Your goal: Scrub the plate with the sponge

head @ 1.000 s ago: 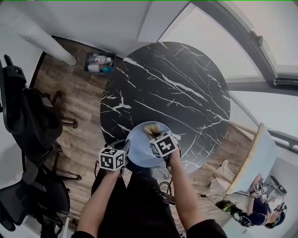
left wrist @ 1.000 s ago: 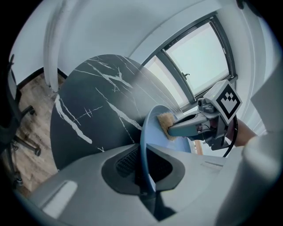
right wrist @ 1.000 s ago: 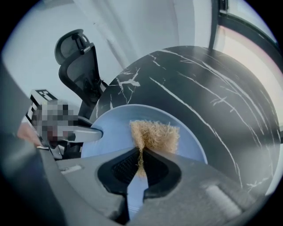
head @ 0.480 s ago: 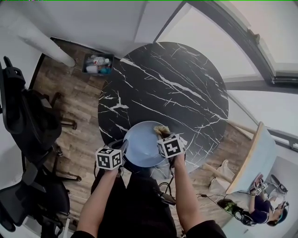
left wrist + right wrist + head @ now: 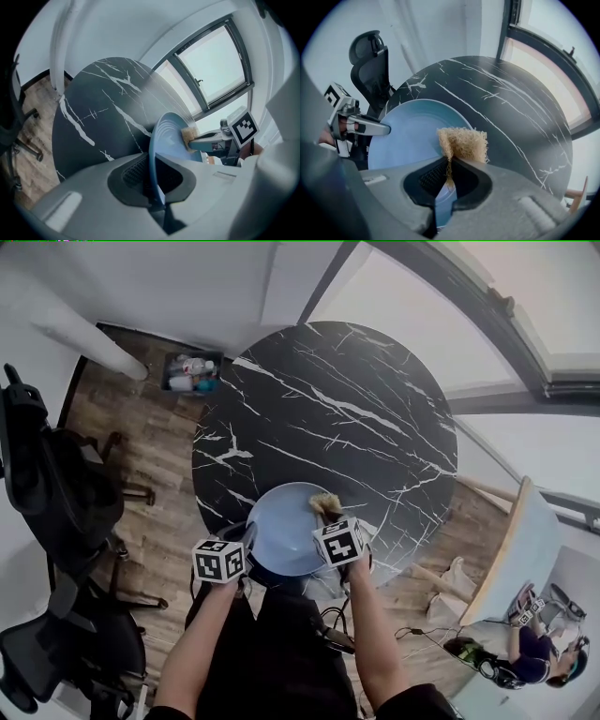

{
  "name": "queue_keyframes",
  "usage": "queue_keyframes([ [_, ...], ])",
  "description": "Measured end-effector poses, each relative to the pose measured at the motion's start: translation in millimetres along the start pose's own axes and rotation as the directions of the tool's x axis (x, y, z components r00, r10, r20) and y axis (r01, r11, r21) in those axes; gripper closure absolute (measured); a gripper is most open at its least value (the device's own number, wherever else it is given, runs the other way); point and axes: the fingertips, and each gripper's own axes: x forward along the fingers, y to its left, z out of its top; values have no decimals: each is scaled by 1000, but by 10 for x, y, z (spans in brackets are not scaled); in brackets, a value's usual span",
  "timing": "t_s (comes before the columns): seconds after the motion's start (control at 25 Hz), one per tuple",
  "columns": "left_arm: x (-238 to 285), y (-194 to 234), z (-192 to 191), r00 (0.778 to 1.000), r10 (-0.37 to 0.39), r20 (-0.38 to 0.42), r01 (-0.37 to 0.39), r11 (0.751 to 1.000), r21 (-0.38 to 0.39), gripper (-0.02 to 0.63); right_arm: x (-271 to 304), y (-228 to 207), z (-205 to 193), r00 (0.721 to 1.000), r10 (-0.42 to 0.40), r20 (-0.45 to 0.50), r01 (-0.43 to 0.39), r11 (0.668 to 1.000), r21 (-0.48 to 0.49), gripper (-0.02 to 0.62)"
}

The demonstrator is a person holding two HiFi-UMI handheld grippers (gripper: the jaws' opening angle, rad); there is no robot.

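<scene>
Fingers of left gripper (image 5: pixel 246 538) clamp the near-left rim of the blue plate (image 5: pixel 279 529); right gripper (image 5: pixel 330 518) fingers pinch the tan sponge (image 5: pixel 325 504). Vs earlier: sponge has slid from plate's far middle to far-right rim, plate approx. unmoved. Plate runs edge-on away from left fingers, over bench (image 5: pixel 356 409) near edge. Sponge sticks out past right fingertips, touching plate face.
</scene>
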Motion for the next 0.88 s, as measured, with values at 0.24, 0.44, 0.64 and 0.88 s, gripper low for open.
queue_keyframes([
  [0.24, -3, 12, -14, 1000, 2, 15, -2, 1000, -25, 588, -160, 339, -89, 993, 87, 76, -88, 996, 19, 572],
  [0.44, -4, 8, -16, 1000, 3, 18, -3, 1000, -27, 588, -182, 917, -132, 965, 223, 138, -227, 974, 12, 572],
  [0.64, -10, 9, -24, 1000, 5, 27, -4, 999, -42, 587, -92, 1373, -190, 940, 316, 128, -319, 948, 6, 572],
  [0.88, -9, 6, -18, 1000, 2, 28, -1, 999, -44, 588, 45, 1622, -177, 938, 331, 97, -328, 943, -49, 572],
])
